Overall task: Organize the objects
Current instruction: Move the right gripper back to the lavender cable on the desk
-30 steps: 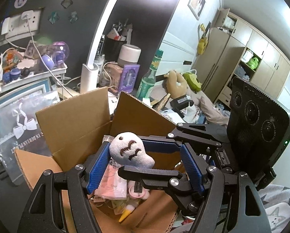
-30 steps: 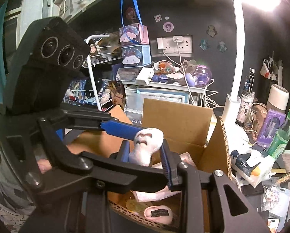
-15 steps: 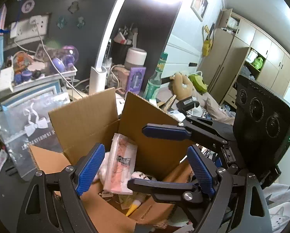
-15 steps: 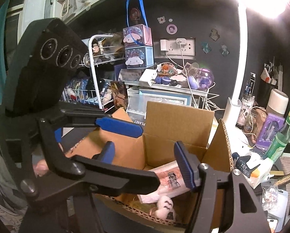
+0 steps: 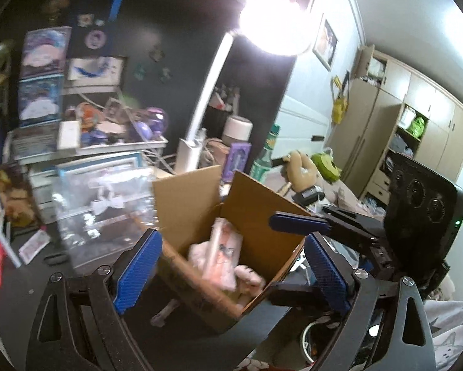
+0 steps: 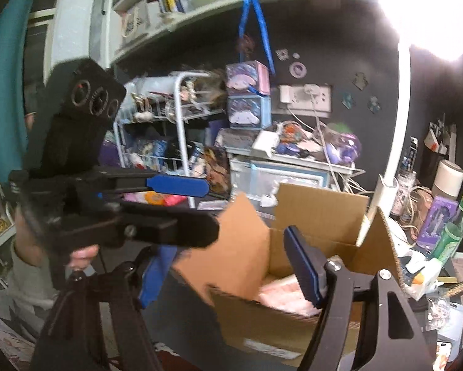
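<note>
I worried the left claw (image 5: 228, 273) and right claw (image 6: 231, 266), crossing close over the cardboard box (image 5: 256, 216), could knock together or catch a flap. Both angled slightly downward, jaws just spread wider, released, nothing between them. The white plush (image 5: 247, 278) lay inside the box among pink packets (image 5: 219, 247).

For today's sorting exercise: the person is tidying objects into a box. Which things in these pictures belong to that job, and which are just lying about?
Part of the job:
- cardboard box, flaps open
- pink packets inside it
- left gripper and right gripper, both open and empty

Just lying about:
- white lamp
- green bottle
- wire rack
- wardrobe
</note>
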Demonstrator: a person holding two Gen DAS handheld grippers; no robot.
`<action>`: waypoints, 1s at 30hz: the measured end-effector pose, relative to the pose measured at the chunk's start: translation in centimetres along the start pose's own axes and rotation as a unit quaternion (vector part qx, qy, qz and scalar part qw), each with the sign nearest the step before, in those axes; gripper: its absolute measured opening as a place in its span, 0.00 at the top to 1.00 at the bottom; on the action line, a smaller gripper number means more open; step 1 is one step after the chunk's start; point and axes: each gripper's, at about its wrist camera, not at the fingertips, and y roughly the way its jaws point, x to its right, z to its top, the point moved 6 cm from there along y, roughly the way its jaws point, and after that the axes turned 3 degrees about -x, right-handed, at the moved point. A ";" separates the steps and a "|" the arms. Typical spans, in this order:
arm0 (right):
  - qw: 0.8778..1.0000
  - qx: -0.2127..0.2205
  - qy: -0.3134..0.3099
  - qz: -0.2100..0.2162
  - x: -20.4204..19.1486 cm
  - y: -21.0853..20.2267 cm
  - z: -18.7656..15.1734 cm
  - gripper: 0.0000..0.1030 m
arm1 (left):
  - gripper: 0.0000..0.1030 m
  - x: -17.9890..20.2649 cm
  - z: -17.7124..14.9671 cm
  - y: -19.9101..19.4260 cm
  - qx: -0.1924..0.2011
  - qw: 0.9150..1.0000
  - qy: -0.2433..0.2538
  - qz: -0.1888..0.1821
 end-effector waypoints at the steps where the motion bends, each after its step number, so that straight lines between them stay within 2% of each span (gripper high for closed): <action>1: 1.000 0.005 -0.003 0.003 -0.8 -0.2 0.0 0.34 | 0.10 -0.4 -0.3 -0.6 0.004 1.000 -0.003 0.004; 11: 0.999 0.013 -0.027 0.022 -8.3 1.0 -0.9 0.34 | 0.09 -6.0 -5.1 -5.3 0.023 0.999 -0.043 0.024; 15: 0.999 0.005 -0.028 0.021 -10.5 2.9 -2.1 0.41 | 0.09 -8.3 -7.1 -6.1 0.023 0.997 -0.064 0.026; 17: 0.999 -0.013 -0.022 0.024 -11.3 4.4 -2.9 0.42 | 0.09 -9.2 -8.2 -6.3 0.021 0.997 -0.074 0.028; 22: 0.997 -0.063 0.031 0.033 -11.2 8.8 -5.4 0.47 | 0.09 -11.2 -10.3 -5.9 0.011 0.995 -0.096 0.026; 26: 0.994 -0.091 0.051 -0.013 -9.5 11.8 -7.3 0.47 | 0.09 -12.6 -11.7 -5.4 0.001 0.993 -0.116 0.022; 30: 0.988 -0.125 0.076 -0.043 -7.5 14.3 -9.1 0.49 | 0.09 -13.7 -12.7 -5.1 -0.006 0.991 -0.131 0.019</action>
